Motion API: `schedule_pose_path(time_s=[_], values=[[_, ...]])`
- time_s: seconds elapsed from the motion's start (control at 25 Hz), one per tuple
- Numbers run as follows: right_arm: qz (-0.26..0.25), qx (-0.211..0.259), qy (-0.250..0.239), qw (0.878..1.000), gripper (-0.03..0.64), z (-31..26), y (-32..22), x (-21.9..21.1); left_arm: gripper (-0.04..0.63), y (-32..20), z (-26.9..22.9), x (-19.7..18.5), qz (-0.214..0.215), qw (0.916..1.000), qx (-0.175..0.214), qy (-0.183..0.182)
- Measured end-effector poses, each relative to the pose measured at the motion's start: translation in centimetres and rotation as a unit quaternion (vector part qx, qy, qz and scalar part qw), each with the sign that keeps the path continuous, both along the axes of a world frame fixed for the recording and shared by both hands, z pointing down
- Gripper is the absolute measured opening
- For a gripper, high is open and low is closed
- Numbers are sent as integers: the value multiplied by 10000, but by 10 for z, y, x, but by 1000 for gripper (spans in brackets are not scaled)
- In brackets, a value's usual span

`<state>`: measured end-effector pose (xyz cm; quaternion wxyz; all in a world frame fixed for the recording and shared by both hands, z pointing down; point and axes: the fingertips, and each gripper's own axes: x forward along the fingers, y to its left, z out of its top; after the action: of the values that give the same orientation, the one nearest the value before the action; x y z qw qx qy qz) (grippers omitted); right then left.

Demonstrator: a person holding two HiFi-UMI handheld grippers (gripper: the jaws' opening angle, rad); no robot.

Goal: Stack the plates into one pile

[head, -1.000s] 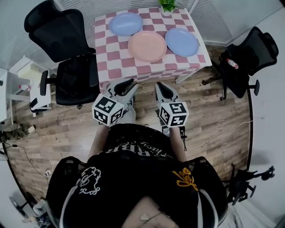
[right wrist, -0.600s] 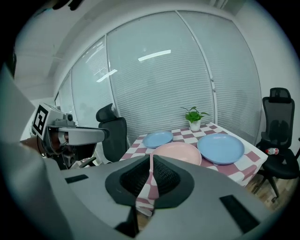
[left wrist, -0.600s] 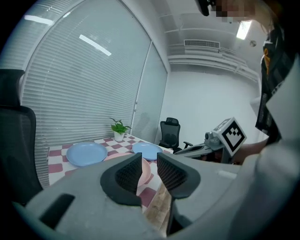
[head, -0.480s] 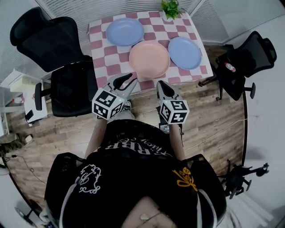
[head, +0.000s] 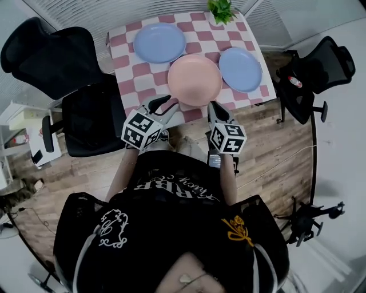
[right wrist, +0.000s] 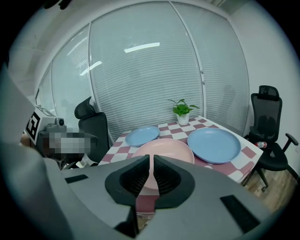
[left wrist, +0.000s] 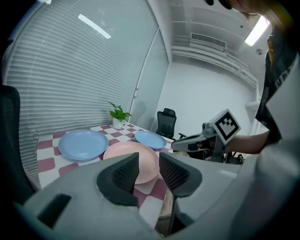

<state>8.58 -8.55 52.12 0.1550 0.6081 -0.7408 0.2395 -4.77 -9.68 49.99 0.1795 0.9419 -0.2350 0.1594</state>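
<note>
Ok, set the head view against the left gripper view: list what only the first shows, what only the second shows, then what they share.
Only the head view: the marker cube on the left gripper, and black gear on the floor at lower right.
Only the left gripper view: the ceiling light, and that gripper's pads face-on; its jaws have just been opening, with nothing between them.
Both: the checkered table, pink plate, far blue plate, right blue plate, potted plant and right gripper.

Pink plate (head: 194,79) between two blue plates (head: 159,42) (head: 241,68), all unstacked.
</note>
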Motion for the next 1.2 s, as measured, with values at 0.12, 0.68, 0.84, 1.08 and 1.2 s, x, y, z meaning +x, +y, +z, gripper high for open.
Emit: schedule_pose_path(time_s=[0.12,0.68,0.84,1.08,1.2], values=[[121,-91,-5,9999,26,6,-6,13,160,-5,16,3,75,9997,-164,-158],[280,-1601,-298,9863,178,115,-51,88,255,-65,128,10,-490,9838,-1217,-1226],[235,-1901,-441,9805,178,139,-55,95,265,-72,155,17,-695,9750,-1677,-1283],[-147,-1998,-864,9759,158,149,-63,83,264,-75,171,29,-830,9700,-1887,-1289],[-314,-2039,-842,9749,144,149,-61,81,258,-73,172,32,-845,9699,-1807,-1394]])
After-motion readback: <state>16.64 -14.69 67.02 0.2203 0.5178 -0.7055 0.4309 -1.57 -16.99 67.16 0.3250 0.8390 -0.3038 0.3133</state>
